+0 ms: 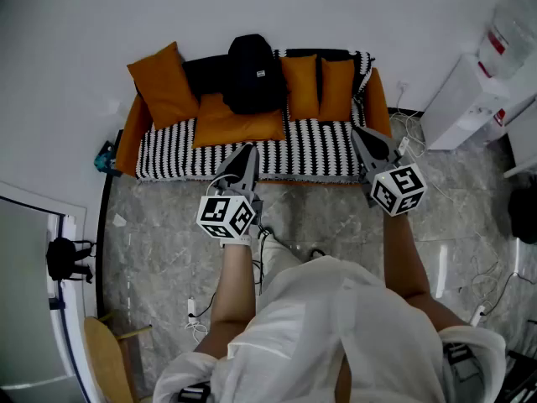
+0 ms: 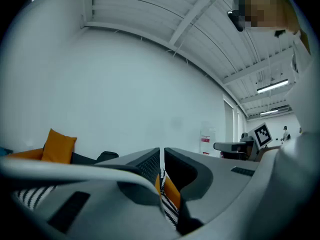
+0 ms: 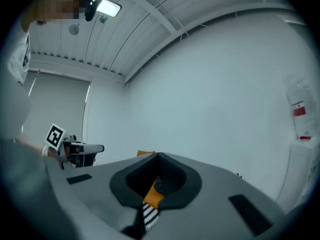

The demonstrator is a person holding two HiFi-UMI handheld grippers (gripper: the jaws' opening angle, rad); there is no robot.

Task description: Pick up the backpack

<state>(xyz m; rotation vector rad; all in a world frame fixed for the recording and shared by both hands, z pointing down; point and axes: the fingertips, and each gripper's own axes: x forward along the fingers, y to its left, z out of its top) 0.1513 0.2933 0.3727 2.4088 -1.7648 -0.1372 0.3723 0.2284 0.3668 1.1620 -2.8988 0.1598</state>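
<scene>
**A:** Where is the backpack [image 1: 254,74]?

**B:** On the sofa [image 1: 323,145], left of centre. It is black and stands upright against the backrest. Its base rests on an orange cushion [image 1: 237,126] that lies flat on the striped seat, and more orange cushions stand to either side.

**A:** And the tongs?

**B:** Both are held out level toward the sofa, above the grey floor [image 1: 159,233]. In the head view the left tongs [image 1: 248,149] have their tips over the front edge of the seat. They are directly below the backpack in the picture but clearly apart from it, with the flat cushion in between. The right tongs [image 1: 357,131] point at the sofa's right end, well away from the backpack and off to its right.

**A:** Are they gripping anything?

**B:** No. In the left gripper view the left tongs [image 2: 161,152] show only a hairline slit between the jaws, with nothing in it. In the right gripper view the right tongs [image 3: 158,157] have their tips pressed together, also empty. Only orange and striped fabric shows beyond them.
</scene>
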